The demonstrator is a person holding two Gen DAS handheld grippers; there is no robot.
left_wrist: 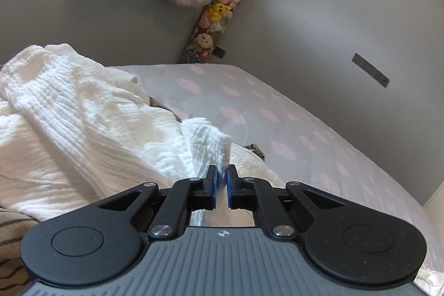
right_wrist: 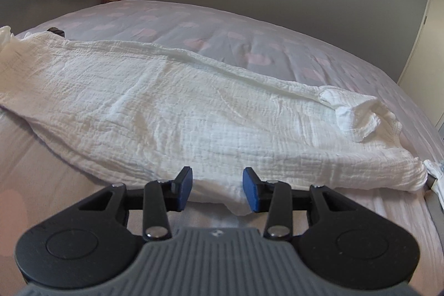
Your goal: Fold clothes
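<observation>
The white crinkled garment point(right_wrist: 194, 107) lay stretched across the bed point(right_wrist: 249, 27), not yet folded. The left gripper point(left_wrist: 222, 179) was clenched on an end of it, mid-frame; the right gripper point(right_wrist: 217, 189) stood spread over its near hem, gripping nothing. Folding seemed barely begun.

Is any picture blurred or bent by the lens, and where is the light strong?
Left wrist view: sharp, walls curve from fisheye, the white garment is overexposed at left. Right wrist view: the bed edge bows, the corners darken, the garment's weave stays clear.
</observation>
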